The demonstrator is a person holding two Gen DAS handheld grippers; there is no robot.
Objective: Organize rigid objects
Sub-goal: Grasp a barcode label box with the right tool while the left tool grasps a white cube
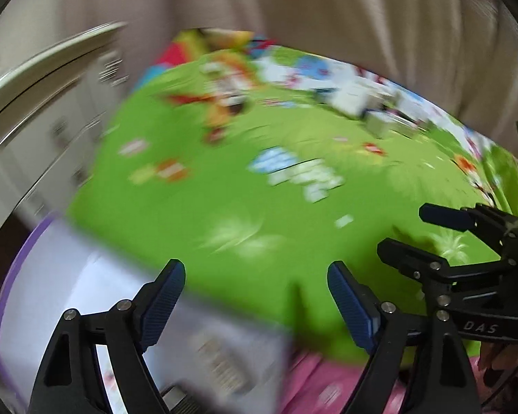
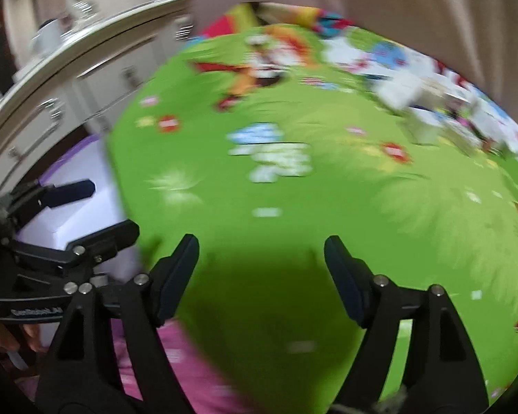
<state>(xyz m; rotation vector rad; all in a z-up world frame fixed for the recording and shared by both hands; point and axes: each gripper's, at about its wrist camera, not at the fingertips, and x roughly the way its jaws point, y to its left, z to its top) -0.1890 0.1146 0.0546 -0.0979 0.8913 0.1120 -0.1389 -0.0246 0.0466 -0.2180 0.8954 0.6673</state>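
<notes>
Both views are smeared by motion. My left gripper (image 1: 255,267) stands open over a green cartoon-print mat (image 1: 245,186), with nothing between its fingers. A white box with a purple edge (image 1: 86,293) lies under its left finger, at the mat's near left corner. My right gripper (image 2: 261,241) is open too, empty, above the mat (image 2: 293,189). Each gripper shows in the other's view: the right gripper (image 1: 404,228) at the right, the left gripper (image 2: 112,207) at the left over the white box (image 2: 83,179). Several small pale boxes (image 1: 362,100) (image 2: 424,103) sit blurred at the mat's far right.
A white cabinet with drawer handles (image 2: 69,79) (image 1: 51,110) stands left of the mat. A beige curtain (image 1: 328,10) hangs behind it. Pink fabric (image 1: 328,383) (image 2: 176,362) lies at the near edge. A hand (image 2: 3,338) holds the left gripper.
</notes>
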